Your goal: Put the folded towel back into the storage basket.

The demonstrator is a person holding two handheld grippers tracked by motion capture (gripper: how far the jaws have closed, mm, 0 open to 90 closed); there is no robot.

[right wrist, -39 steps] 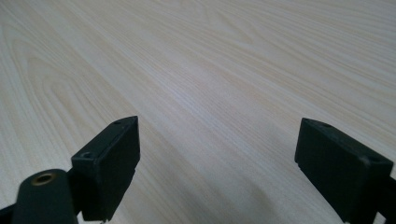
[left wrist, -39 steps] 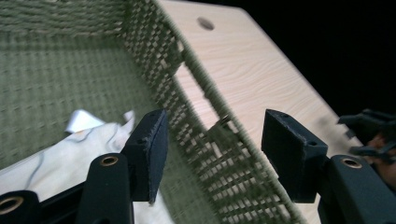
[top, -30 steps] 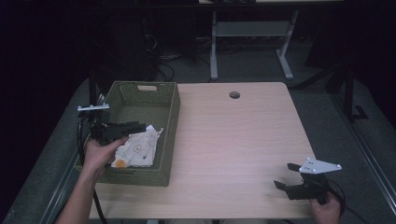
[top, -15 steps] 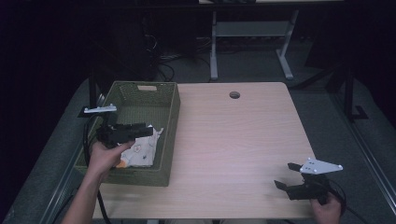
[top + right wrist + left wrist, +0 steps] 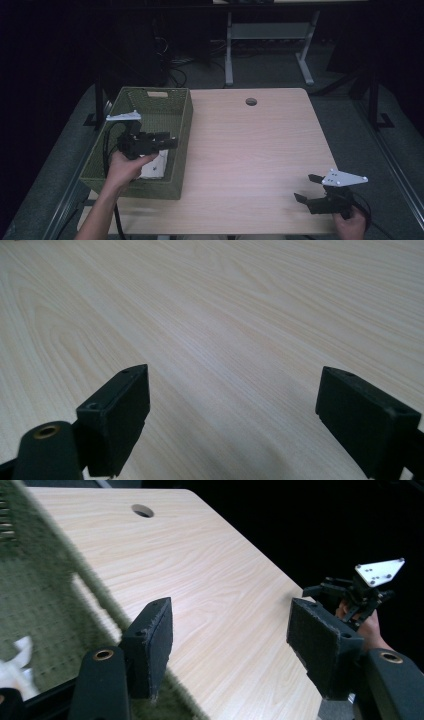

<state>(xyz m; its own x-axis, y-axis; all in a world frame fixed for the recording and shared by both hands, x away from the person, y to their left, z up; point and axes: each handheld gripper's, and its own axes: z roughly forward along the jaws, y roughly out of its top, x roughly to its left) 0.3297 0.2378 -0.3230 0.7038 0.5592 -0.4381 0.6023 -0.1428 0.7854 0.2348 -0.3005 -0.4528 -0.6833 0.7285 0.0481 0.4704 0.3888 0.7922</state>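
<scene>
Across the middle of the high view, the pale wooden table (image 5: 250, 150) is laid out with a round cable hole (image 5: 251, 102) near its far edge, and at the left of the frame the green woven basket (image 5: 150, 107) sits along the table's left side. Over the basket's near half the left gripper (image 5: 167, 140) is seen raised above the rim and turned toward the open table, whereas a second ago it was lower, down among the basket's contents and just over the white packet. Its jaws are spread wide with nothing between them, as the left gripper view confirms: bare wood and the blurred basket wall (image 5: 75, 575) are seen through the gap. The white packet (image 5: 152, 167) is left lying on the basket floor at the near right corner, partly hidden by the hand, and a scrap of it shows at the lower left of the left gripper view. It can be judged that the packet was not taken out in this lift, so a fresh reach into the basket would be called for. At the lower right of the high view the right gripper (image 5: 307, 187) is held low over the table, unchanged in place, jaws wide apart and empty over plain wood.
</scene>
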